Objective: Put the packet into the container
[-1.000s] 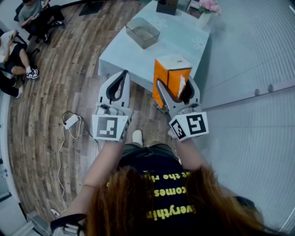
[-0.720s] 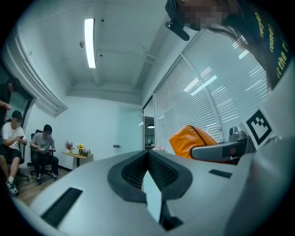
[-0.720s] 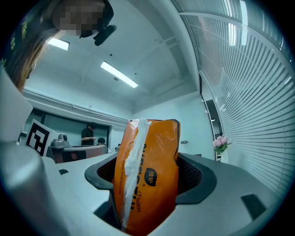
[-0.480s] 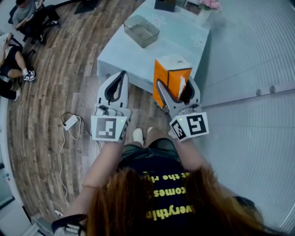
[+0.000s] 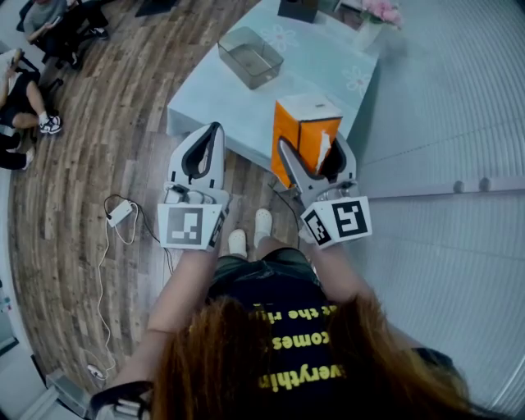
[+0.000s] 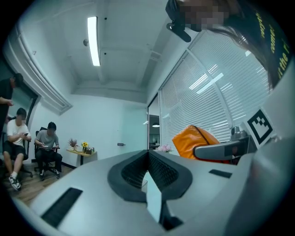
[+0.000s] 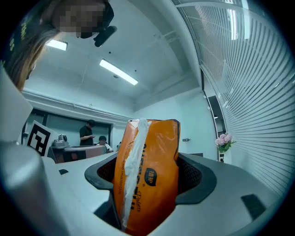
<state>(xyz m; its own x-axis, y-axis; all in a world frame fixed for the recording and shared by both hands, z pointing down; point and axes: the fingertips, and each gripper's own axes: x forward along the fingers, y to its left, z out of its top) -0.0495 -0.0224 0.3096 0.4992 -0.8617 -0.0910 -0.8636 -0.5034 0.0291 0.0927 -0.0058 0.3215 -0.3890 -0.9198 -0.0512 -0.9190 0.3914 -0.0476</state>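
the right tool [image 5: 314, 152] is pinching the orange tissue packet [image 5: 305, 131] upright between its jaws, near the tabletop [image 5: 316, 70] edge; the left tool [image 5: 214, 133] is pressing its jaws together, gripping nothing; the clear container [image 5: 250, 56] is sitting well apart on the tabletop

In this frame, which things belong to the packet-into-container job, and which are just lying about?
Job in hand: orange packet, clamped in the right gripper; clear container, empty, on the table.

Lying about: left gripper, shut on nothing; pink flowers; dark box; charger and cable on the floor.
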